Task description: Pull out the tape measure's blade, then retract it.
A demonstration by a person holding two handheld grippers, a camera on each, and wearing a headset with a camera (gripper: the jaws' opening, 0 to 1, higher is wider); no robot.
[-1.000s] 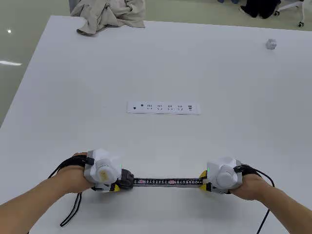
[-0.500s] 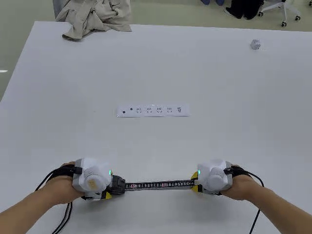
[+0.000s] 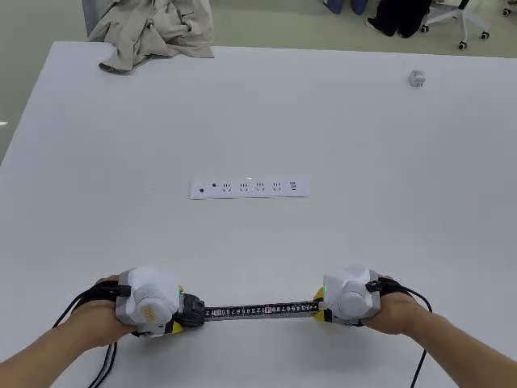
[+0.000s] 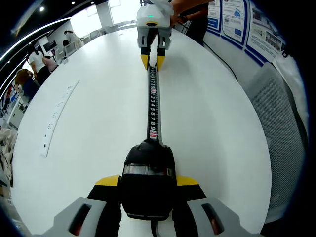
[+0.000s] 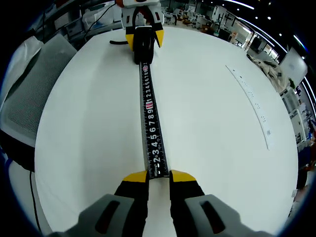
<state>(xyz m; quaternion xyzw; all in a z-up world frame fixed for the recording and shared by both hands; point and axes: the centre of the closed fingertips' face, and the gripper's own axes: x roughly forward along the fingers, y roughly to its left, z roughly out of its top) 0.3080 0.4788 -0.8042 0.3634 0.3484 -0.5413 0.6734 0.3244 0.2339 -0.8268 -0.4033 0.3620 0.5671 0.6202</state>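
Observation:
A black tape measure case (image 3: 192,309) lies low on the white table (image 3: 363,162), and my left gripper (image 3: 176,313) is shut on it. In the left gripper view the case (image 4: 148,173) sits between the yellow-tipped jaws of the left gripper (image 4: 148,180). The black numbered blade (image 3: 260,309) runs straight across to my right gripper (image 3: 318,307), which is shut on the blade's end. The right gripper view shows the blade (image 5: 149,113) leading from my right gripper (image 5: 158,175) to the case (image 5: 143,47). The right gripper (image 4: 152,58) faces the left one along the blade (image 4: 153,98).
A white power strip (image 3: 250,188) lies mid-table, beyond the grippers. A crumpled beige cloth (image 3: 149,32) sits at the far left corner and a small white object (image 3: 416,78) at the far right. Black cables (image 3: 101,372) trail from the grippers near the table's front edge.
The head camera has shifted, so everything sits a little lower and further left. Both grippers keep their holds, and the drawn blade looks about the same length.

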